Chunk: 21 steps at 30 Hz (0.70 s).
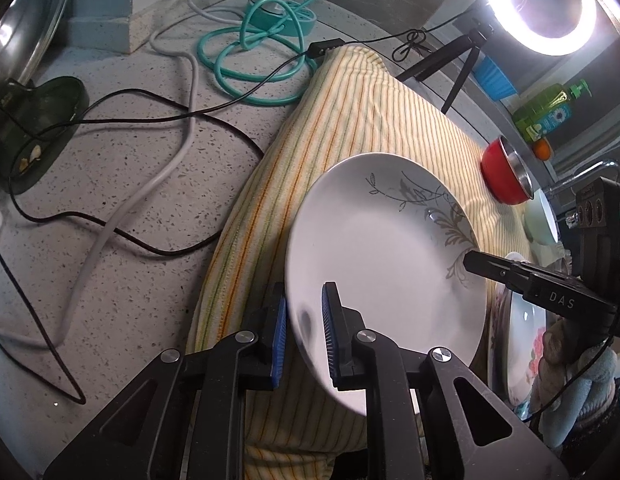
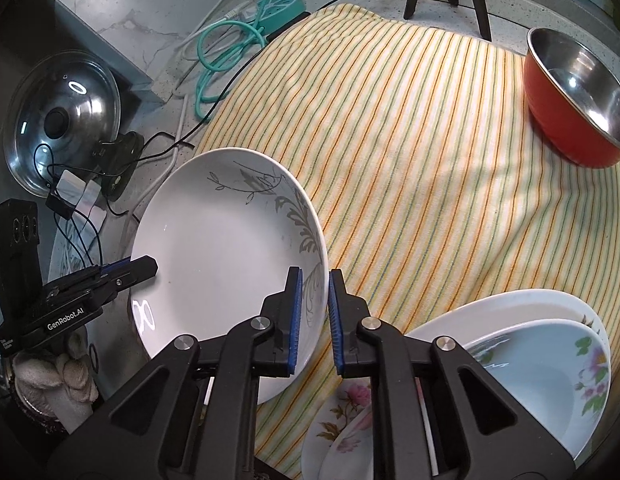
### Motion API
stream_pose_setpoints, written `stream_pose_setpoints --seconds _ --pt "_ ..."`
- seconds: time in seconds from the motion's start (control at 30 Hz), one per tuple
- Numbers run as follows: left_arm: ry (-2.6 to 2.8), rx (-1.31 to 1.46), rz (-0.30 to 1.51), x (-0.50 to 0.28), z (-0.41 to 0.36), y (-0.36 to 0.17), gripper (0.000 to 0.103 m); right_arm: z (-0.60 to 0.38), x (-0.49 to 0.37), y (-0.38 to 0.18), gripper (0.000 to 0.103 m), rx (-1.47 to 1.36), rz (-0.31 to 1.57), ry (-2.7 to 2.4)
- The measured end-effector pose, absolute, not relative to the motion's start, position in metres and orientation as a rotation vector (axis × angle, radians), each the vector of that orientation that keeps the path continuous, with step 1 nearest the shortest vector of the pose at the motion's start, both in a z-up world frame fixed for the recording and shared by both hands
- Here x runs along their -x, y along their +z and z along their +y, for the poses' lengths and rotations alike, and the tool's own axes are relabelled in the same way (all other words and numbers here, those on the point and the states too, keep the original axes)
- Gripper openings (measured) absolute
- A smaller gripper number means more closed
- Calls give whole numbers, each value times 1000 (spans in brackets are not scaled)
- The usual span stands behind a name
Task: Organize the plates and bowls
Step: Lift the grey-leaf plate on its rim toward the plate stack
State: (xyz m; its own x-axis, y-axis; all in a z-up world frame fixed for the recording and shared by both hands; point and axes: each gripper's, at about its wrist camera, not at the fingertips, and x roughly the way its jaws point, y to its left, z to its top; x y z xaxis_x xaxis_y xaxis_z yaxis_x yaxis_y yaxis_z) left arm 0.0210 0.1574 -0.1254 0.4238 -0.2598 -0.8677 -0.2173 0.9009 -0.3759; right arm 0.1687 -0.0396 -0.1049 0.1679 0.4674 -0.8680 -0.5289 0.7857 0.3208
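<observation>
While both tongs straddle its rim, white plate [image 1: 384, 240] tilts.

Speckled grey stone bench [image 1: 122, 184], partly covered by a yellow striped cloth [image 1: 350, 120]. Marbled wall panel [image 2: 150, 4] at the rear. Lit ring light [image 1: 538, 4] on a black tripod [image 1: 458, 64], set at the cloth's far edge. Teal cable [image 1: 246, 56] coiled beside a teal power strip [image 1: 282, 16]; white and black cables are laid across the bench. Steel pot lid [image 2: 62, 120] is leaned at the left.
</observation>
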Motion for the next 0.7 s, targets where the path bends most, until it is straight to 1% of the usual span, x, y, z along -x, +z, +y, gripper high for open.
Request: stream_pose_setpoints --seconds 0.33,0.7 --pt "-26 498 1138 -21 158 -122 15 -44 -165 -100 13 35 1209 689" --pt "-43 482 1095 -25 153 -100 15 -61 -160 -78 13 -29 1182 679"
